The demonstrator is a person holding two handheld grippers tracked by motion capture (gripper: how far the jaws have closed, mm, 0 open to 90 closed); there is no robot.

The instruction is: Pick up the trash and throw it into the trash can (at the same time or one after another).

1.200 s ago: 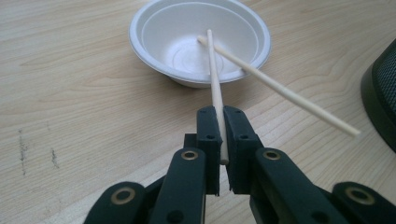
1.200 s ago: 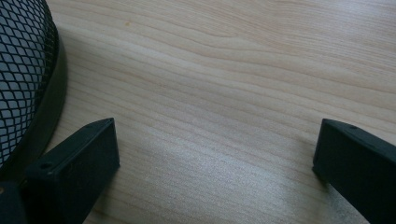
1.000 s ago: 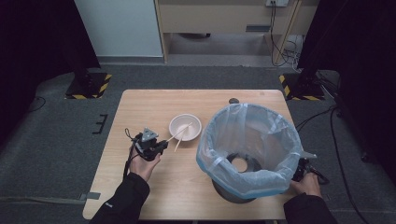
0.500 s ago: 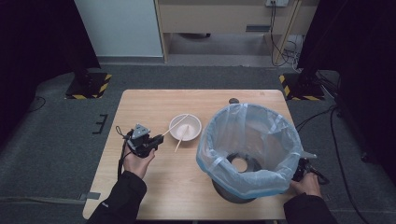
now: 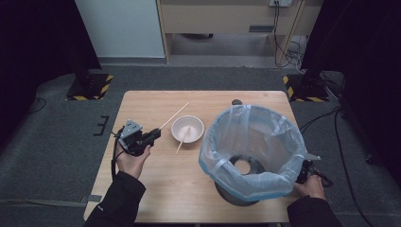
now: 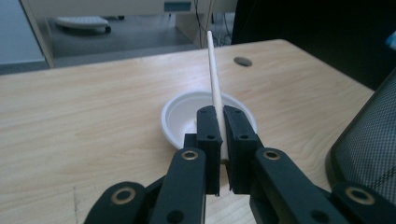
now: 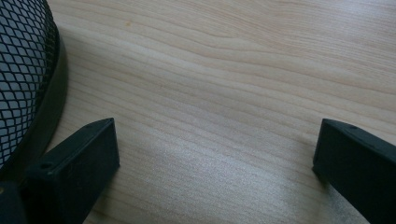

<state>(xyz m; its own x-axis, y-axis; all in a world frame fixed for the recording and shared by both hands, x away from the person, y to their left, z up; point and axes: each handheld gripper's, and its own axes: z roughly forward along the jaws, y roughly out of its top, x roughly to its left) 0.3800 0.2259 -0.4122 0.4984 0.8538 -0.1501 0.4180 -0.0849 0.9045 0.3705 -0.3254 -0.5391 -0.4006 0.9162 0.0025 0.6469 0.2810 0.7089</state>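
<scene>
Pinching a chopstick (image 6: 214, 74) above the bowl (image 6: 180, 114), left gripper (image 6: 219, 135) over open table (image 5: 156, 189), right gripper (image 7: 215, 154) spread beside bin (image 7: 23, 70)

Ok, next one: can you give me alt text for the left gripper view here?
The left gripper has its two black jaws shut on a thin wooden chopstick, which points up and away from the camera. Behind it a white bowl sits on the wooden table, and a black mesh bin edges in at the right.
</scene>
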